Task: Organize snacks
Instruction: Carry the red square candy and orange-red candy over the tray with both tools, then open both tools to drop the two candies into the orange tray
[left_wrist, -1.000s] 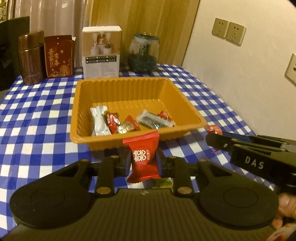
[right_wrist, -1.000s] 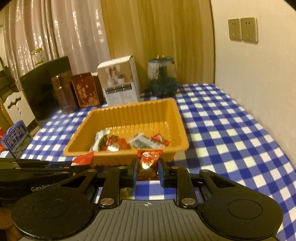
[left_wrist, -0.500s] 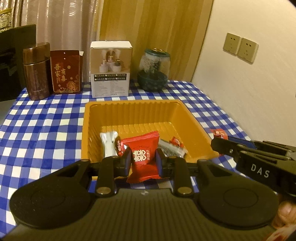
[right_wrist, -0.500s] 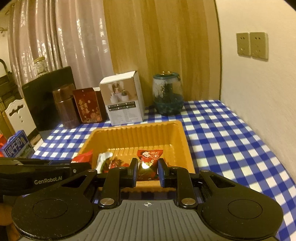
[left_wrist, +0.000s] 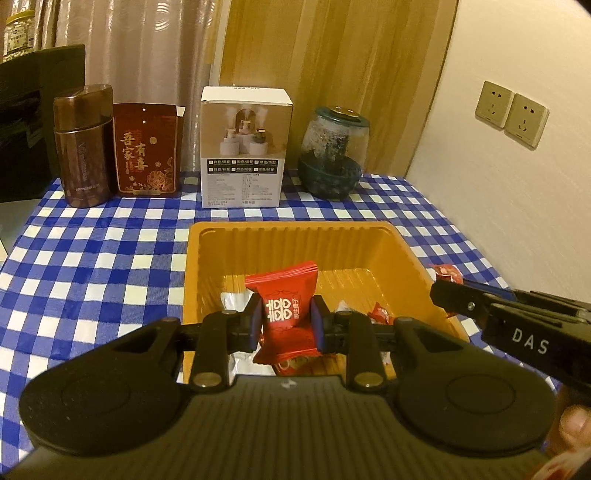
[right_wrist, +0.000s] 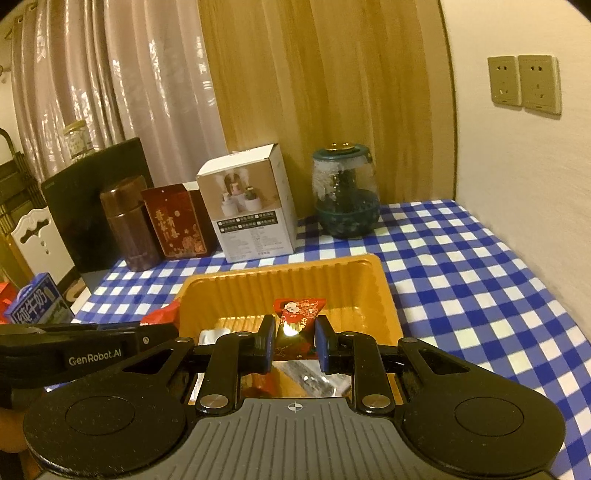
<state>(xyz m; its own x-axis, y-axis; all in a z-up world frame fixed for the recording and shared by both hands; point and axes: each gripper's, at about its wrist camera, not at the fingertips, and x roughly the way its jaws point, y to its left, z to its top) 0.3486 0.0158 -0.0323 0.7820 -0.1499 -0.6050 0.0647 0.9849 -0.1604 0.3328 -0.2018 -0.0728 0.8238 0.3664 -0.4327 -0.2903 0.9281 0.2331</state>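
An orange plastic tray (left_wrist: 295, 240) (right_wrist: 284, 284) sits on the blue checked tablecloth and holds several wrapped snacks. My left gripper (left_wrist: 284, 326) is shut on a red snack packet (left_wrist: 284, 295) with white characters, held above the tray's near half. My right gripper (right_wrist: 294, 345) is shut on a small red patterned candy (right_wrist: 299, 312), also above the tray. The right gripper shows at the right of the left wrist view (left_wrist: 439, 291) with its candy (left_wrist: 447, 273) at its tip. The left gripper shows at the left of the right wrist view (right_wrist: 162, 326).
Along the table's back edge stand a brown canister (left_wrist: 83, 147), a dark red box (left_wrist: 146, 151), a white carton (left_wrist: 245, 147) and a glass jar (left_wrist: 332, 151). The wall with sockets (left_wrist: 511, 114) runs along the right. A blue milk carton (right_wrist: 35, 306) stands beyond the table's left side.
Both grippers have risen and moved forward from the tray's near rim to above its inside, each still holding its snack.
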